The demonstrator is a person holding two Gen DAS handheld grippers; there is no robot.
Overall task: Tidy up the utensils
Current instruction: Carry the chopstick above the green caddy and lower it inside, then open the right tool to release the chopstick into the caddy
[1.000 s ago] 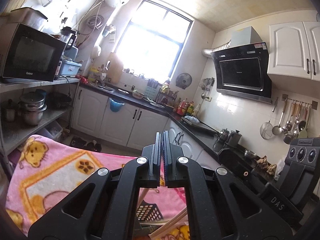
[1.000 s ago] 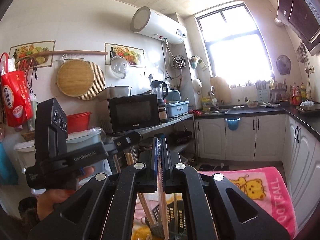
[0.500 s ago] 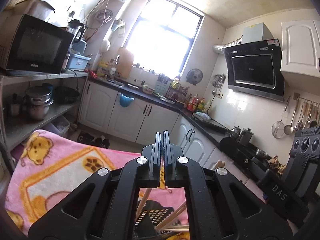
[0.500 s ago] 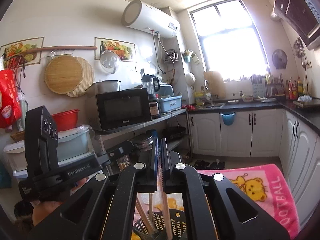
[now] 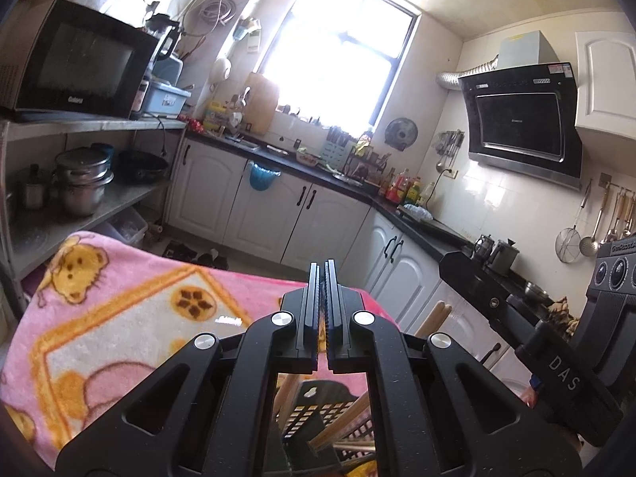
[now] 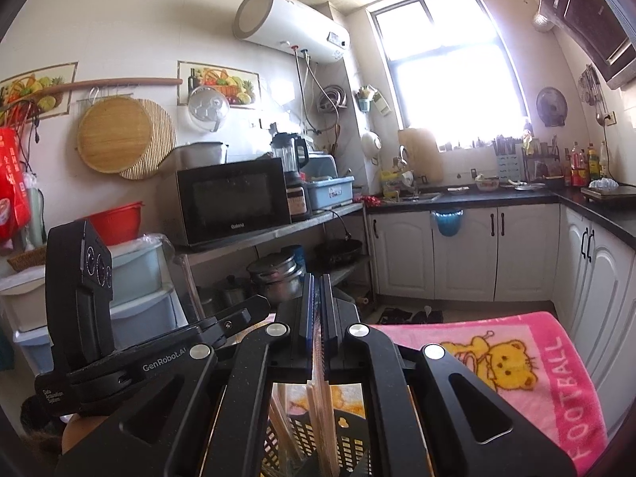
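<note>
Jaws of the left gripper (image 5: 322, 310) clenched together, nothing visibly between them; right gripper (image 6: 317, 318) jaws grasping pale wooden chopsticks (image 6: 318, 409). Against one second ago, both wrist views sit closer over the black perforated utensil basket (image 6: 349, 437), which shows more fully; the pink cartoon blanket (image 5: 119, 318) covering the bench stays put. Chopsticks slim, light wood, long axis near upright, lower ends down inside the basket. More sticks (image 5: 346, 417) lean diagonally there.

Home kitchen: microwave (image 6: 234, 198), range hood (image 5: 520, 119) (white cabinets (image 5: 278, 214)).
</note>
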